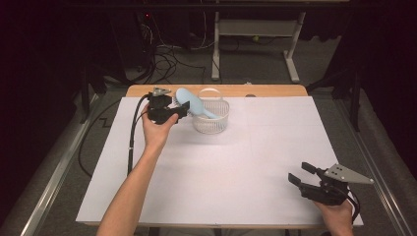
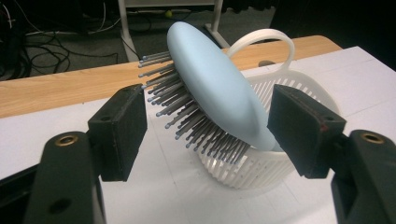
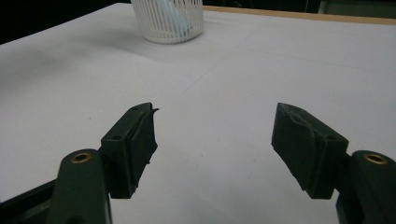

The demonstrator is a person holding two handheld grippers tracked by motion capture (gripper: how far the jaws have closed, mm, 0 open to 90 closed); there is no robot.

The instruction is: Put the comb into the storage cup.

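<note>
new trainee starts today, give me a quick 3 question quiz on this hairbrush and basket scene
1. True or false: the hairbrush lies flat on the white sheet.
2. Which gripper is beside the basket: A left, B right?
3. What is between the right gripper's open jaws?

Key
1. False: it leans bristles down over the basket's rim, handle end inside.
2. A, the left gripper, whose pads stand either side of the brush without pressing it.
3. Nothing.

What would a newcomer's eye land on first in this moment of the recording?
Probably the pale blue hairbrush, propped at a tilt with its handle end down in the white slatted basket at the far side of the table, bristles facing the left gripper, whose jaws stand open on either side of it. After that, the right gripper, open over the bare white table cover near the front right corner.
</note>
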